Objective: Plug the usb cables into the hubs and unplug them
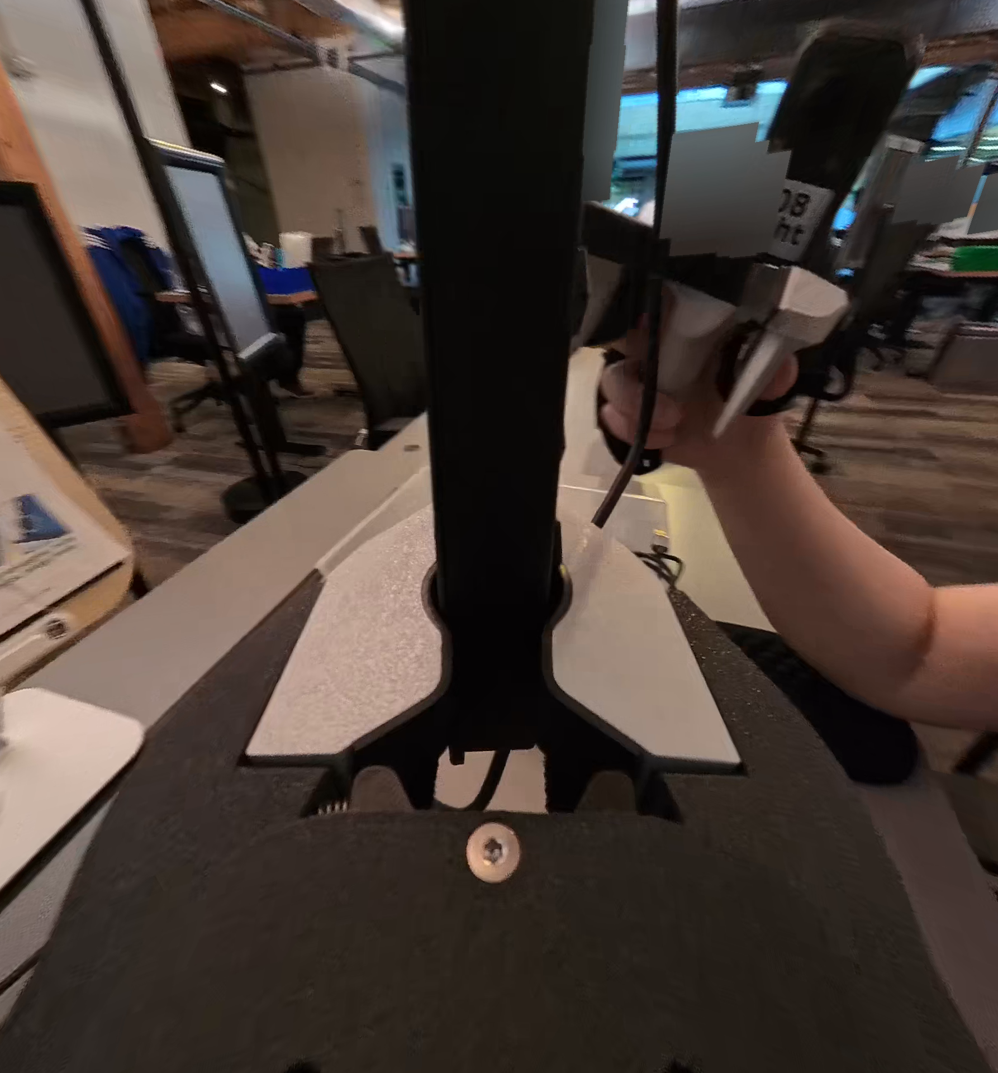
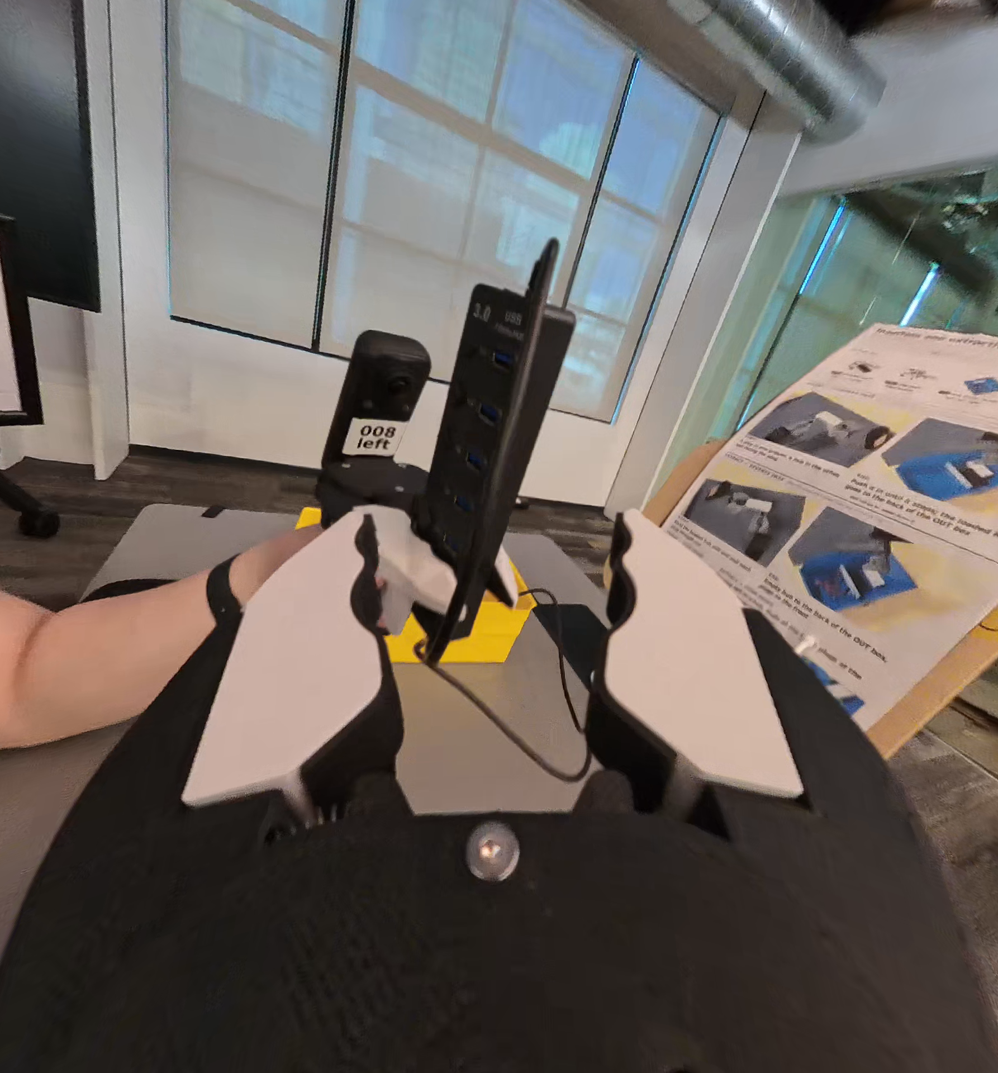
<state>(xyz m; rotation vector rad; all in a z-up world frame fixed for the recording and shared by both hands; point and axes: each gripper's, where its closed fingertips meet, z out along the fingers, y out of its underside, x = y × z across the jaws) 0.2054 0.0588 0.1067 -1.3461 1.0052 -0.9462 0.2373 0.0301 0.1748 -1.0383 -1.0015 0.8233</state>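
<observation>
Two grippers: both are being held up over the grey surface [image 2: 485,726], one working and one waiting.
Left gripper: the left gripper [image 1: 494,586] is clamping the black hub [image 1: 494,290], its white fingers [image 1: 363,633] pressing on either side of the hub's lower end.
Hub: it is standing upright in that grip, raised off the surface; in the right wrist view the hub [image 2: 502,441] is showing a row of blue ports down its face, all looking unoccupied.
Hub's own cable: a thin black cable [image 2: 520,737] is trailing from the hub's lower end and looping across the surface.
Right gripper: the right gripper [image 2: 494,586] is standing wide apart and gripping nothing, facing the hub's port side from nearby.
Yellow box: a yellow box [image 2: 473,633] is sitting on the surface just behind the raised hub.
Instruction sheet: a printed sheet [image 2: 868,511] is leaning on a board at the right.
Step in hand: judging by the free ports, the hub is being presented for plugging and no plug is in yet.
Next move: the right gripper likely needs to fetch a cable plug; I cannot tell where a loose plug is lying. The plug then needs squaring to a port while the left gripper braces the hub against the push.
</observation>
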